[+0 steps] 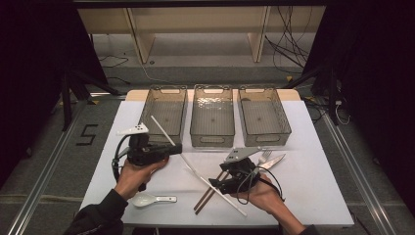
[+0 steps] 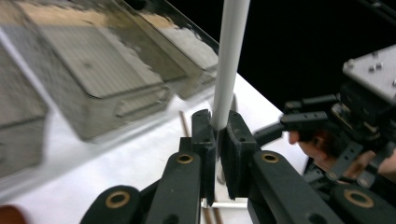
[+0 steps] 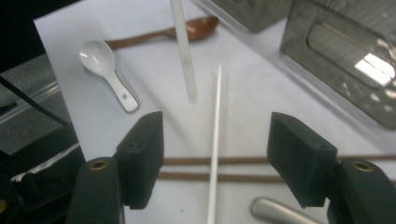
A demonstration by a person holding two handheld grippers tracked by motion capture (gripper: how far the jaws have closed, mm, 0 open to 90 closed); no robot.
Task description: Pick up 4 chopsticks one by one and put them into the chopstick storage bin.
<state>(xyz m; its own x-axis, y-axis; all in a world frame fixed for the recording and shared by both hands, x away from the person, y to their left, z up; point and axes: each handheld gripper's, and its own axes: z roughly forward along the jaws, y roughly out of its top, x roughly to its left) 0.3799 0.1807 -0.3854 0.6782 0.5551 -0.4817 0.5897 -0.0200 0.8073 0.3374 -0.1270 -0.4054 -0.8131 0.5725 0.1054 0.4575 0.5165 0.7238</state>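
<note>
My left gripper (image 1: 177, 148) is shut on a white chopstick (image 1: 161, 129), which slants up and away over the front of the left bin. In the left gripper view the jaws (image 2: 217, 135) clamp that chopstick (image 2: 229, 65) near its lower end. My right gripper (image 1: 215, 185) is open just above the mat. In the right gripper view its jaws (image 3: 215, 158) straddle a second white chopstick (image 3: 215, 140) that lies flat on the mat, with neither pad touching it. The held chopstick (image 3: 183, 51) hangs beyond it.
Three clear bins (image 1: 164, 115) (image 1: 212, 117) (image 1: 264, 117) stand in a row at the back of the white mat. A white spoon (image 1: 146, 199), two brown chopsticks (image 1: 205, 197), a fork (image 1: 265, 155) and a knife (image 1: 274, 161) lie at the front. A brown spoon (image 3: 177, 30) lies farther off.
</note>
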